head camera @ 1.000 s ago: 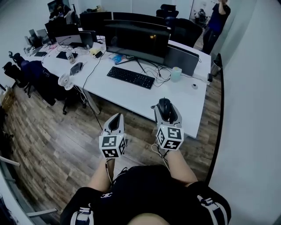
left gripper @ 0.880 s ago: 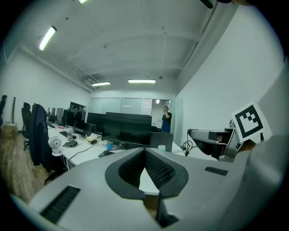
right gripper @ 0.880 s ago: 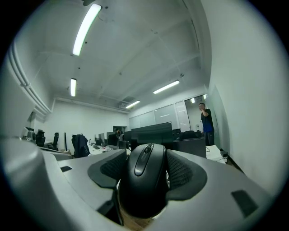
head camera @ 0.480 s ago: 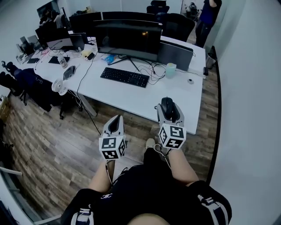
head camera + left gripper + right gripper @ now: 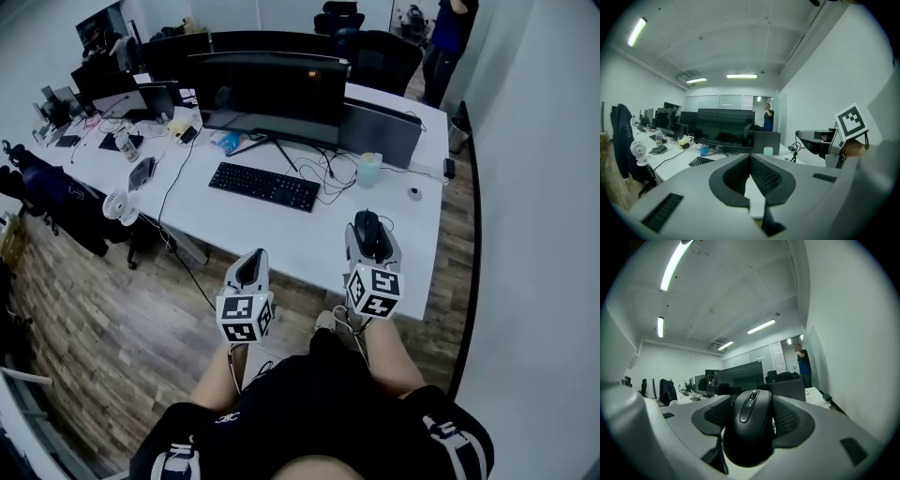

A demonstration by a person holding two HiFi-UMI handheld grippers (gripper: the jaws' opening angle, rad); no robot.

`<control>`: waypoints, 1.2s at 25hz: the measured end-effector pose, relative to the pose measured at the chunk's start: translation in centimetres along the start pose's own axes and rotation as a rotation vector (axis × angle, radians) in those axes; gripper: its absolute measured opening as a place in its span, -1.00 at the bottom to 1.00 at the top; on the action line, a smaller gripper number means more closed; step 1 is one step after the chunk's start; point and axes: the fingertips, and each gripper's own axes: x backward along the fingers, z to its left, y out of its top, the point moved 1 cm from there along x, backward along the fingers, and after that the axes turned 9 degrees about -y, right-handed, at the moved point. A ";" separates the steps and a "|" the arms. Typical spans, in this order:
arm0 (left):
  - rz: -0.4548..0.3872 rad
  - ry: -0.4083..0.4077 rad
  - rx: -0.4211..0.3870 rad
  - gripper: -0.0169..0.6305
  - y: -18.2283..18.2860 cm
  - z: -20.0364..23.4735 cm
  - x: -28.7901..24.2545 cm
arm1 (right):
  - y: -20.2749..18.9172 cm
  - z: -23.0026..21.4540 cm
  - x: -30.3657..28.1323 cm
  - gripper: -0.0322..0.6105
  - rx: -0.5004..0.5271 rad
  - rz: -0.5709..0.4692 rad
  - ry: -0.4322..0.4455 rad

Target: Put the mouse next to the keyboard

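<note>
A black mouse sits between the jaws of my right gripper, held above the front right part of the white desk. In the right gripper view the mouse fills the gap and both pads press its sides, so the right gripper is shut on it. The black keyboard lies on the desk in front of the wide monitor, to the left of and beyond the mouse. My left gripper hangs before the desk's front edge. Its pads meet in the left gripper view, where the left gripper holds nothing.
Cables and a pale cup lie right of the keyboard, with a small round object near the desk's right end. A desk fan, chairs and more desks stand at left. A person stands at the back. A white wall runs along the right.
The desk has slid a little in the head view, and both grippers sit slightly further right. The mouse stays gripped in the right gripper; the left stays shut.
</note>
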 end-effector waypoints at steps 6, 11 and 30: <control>0.001 -0.013 -0.013 -0.91 3.6 1.6 -9.2 | 1.6 -2.4 -9.0 0.01 -0.008 0.024 0.002; 0.005 -0.045 -0.004 -0.91 5.8 1.8 -17.3 | 2.2 -4.4 -16.0 0.01 -0.009 0.040 0.015; 0.077 -0.132 -0.061 -0.91 6.8 3.6 -30.7 | -0.4 -9.2 -27.1 0.01 -0.013 0.126 -0.084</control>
